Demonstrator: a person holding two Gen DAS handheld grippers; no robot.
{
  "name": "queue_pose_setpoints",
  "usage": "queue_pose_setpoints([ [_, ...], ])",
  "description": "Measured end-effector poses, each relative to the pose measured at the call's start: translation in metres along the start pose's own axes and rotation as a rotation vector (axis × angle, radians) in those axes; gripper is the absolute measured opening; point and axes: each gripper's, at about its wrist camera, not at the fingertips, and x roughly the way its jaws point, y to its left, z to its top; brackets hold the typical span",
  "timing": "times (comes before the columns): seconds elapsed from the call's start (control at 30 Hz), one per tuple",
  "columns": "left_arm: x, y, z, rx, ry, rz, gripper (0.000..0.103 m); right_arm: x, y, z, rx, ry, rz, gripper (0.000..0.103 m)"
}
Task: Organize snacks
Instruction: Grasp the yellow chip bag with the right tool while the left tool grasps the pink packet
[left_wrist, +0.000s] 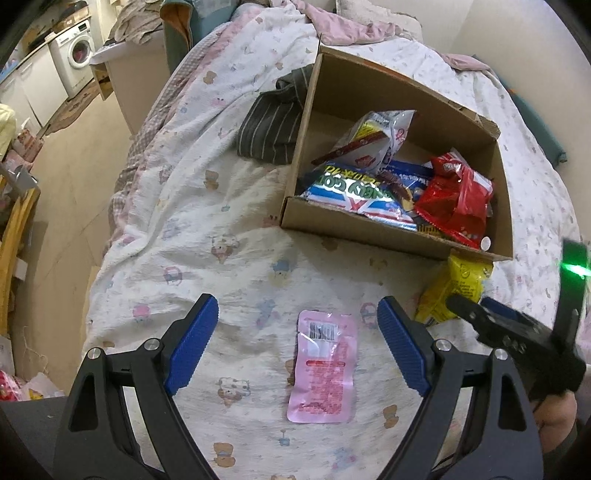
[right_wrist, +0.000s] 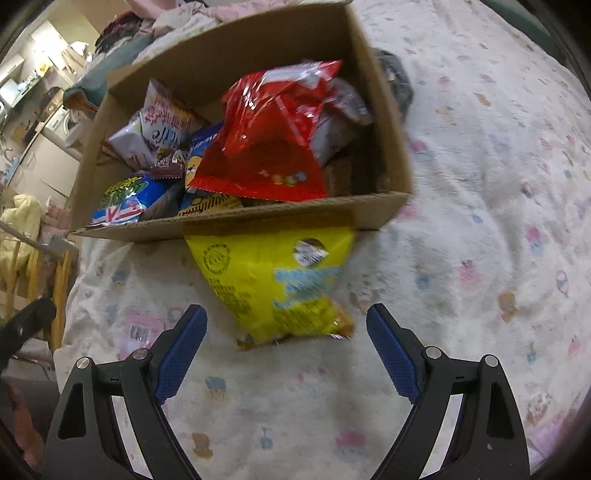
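Both hand-held grippers, left (left_wrist: 297, 343) and right (right_wrist: 286, 345), were wide open and empty, so honestly the flat pink packet (left_wrist: 322, 365) or yellow bag (right_wrist: 273, 284) could've slid on the soft bed (left_wrist: 207, 221) instead of getting pinched.

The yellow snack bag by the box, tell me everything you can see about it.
The yellow snack bag is a glossy, crinkled plastic packet with small black print, a round stamp, a pale blue panel and a round sticker near its top. It lies on the printed bedspread, its top edge against the front wall of the cardboard box, outside it. The right gripper hangs open just short of its lower end, not touching it.
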Motion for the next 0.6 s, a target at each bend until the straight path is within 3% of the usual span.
queue_pose_setpoints([
  [0.17,0.019,0.001,-0.009,0.008,0.094,0.02,0.086,0.023,0.009,0.011,-0.011,0.064,-0.035,0.088],
  [0.33,0.045,-0.005,-0.024,0.041,0.204,0.036,0.086,0.028,0.008,0.011,-0.012,0.072,-0.024,0.063],
  [0.6,0.082,-0.03,-0.051,0.13,0.336,0.043,0.086,0.012,0.005,0.005,-0.016,0.061,0.019,0.051],
])
